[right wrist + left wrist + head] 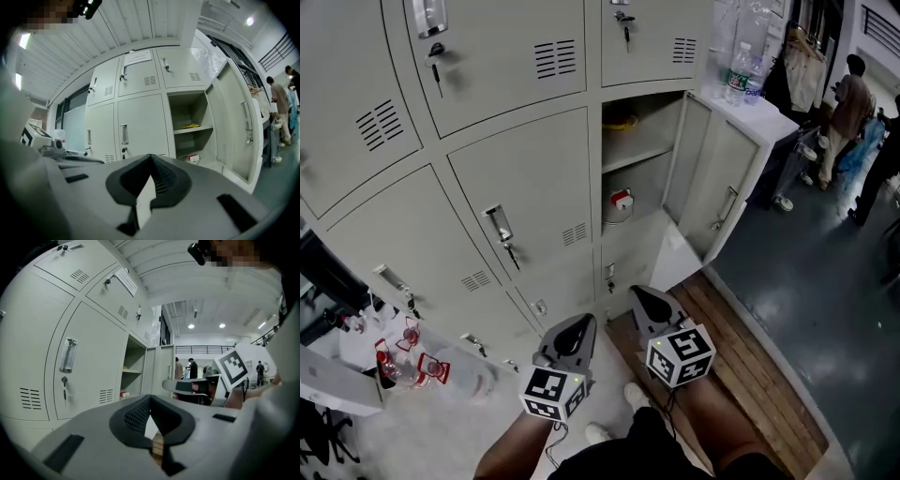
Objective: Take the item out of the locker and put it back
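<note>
One locker (642,155) stands with its door (712,183) swung out to the right. A small red and white item (621,201) lies in its lower compartment, also visible as the item (124,394) and the item (193,158). Something yellow (622,122) rests on the shelf above it. My left gripper (574,330) and right gripper (647,302) are side by side, well short of the locker and pointing toward it. Both are shut with nothing between the jaws, as seen in the left gripper view (150,398) and the right gripper view (151,157).
Shut locker doors with handles and keys (502,234) fill the wall to the left. Plastic bottles (739,73) stand on the cabinet to the right of the open door. People (848,103) stand at the far right. A wooden floor strip (750,366) runs below the locker; red and clear clutter (408,361) lies at the left.
</note>
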Available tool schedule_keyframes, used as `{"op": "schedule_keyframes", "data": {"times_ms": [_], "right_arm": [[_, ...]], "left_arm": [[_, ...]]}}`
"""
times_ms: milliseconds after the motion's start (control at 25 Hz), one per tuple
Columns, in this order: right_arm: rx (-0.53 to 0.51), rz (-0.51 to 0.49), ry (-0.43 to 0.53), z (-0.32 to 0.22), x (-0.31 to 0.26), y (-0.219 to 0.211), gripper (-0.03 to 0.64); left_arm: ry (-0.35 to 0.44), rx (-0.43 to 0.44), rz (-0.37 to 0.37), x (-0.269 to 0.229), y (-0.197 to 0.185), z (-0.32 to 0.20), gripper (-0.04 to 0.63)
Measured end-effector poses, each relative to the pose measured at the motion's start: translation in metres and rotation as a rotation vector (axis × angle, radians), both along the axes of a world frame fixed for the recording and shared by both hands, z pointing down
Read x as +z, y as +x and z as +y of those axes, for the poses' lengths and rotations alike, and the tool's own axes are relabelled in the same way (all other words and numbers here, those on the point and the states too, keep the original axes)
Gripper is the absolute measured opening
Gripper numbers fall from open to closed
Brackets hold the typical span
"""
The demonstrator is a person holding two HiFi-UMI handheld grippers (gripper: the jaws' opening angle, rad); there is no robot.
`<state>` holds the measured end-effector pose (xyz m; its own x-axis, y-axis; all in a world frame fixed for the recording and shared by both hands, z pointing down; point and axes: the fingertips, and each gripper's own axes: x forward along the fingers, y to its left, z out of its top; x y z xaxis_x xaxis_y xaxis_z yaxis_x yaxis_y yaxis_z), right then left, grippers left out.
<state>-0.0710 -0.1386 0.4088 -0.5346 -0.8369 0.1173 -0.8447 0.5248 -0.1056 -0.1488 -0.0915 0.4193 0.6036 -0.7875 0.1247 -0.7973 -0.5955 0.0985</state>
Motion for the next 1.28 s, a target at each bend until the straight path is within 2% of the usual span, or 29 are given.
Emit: {"op": "schedule_keyframes", "data": {"times_ms": [560, 1280], "right_arm": [[-0.049, 0.019, -0.022, -0.113, 0.019, 0.035, 0.000], [-0.045, 0.014, -0.060, -0.251, 0.059, 0.064, 0.000]], "left_arm": [[0.016, -0.066, 0.021, 0.000, 0.044, -0.084, 0.006], [0.019, -0.118, 0.022, 0.024, 0.092, -0.185, 0.006]]}}
